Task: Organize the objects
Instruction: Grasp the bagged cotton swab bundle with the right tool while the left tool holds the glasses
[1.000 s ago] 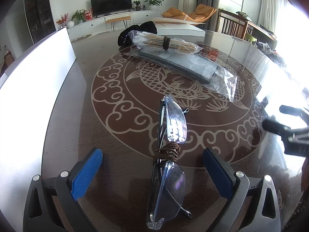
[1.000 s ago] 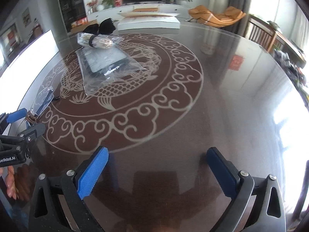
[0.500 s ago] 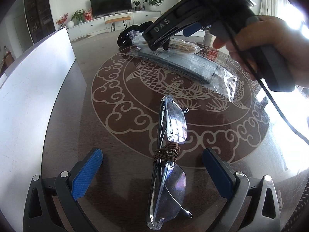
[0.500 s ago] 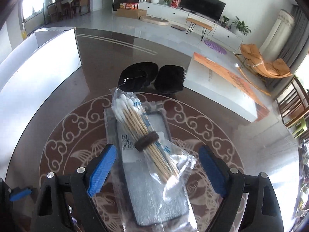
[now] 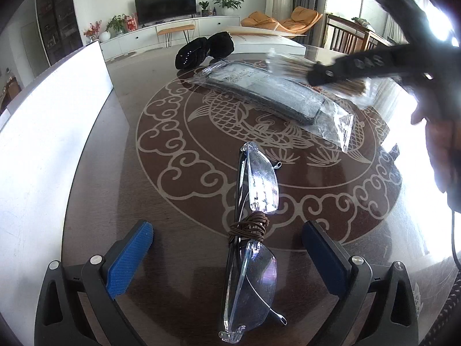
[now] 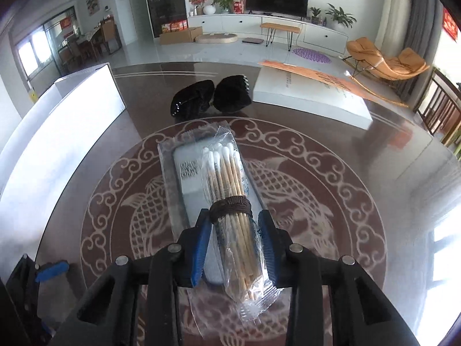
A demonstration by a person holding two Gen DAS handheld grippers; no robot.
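Note:
My right gripper is shut on a clear packet of cotton swabs tied with a brown cord, held just above a flat grey item in a plastic bag. In the left wrist view the packet of swabs is blurred under the right gripper's black body, over the bagged item. My left gripper is open, its blue pads on either side of clear safety glasses with a brown cord wound round the middle. The glasses lie on the table.
The dark round table has a pale fish pattern. A white box stands along the left. Two black soft items lie at the back, next to a flat white box with an orange edge.
My right gripper has come down over the swab packet, shut on it and lifted it slightly off the bagged item. The left gripper and the glasses have not moved.

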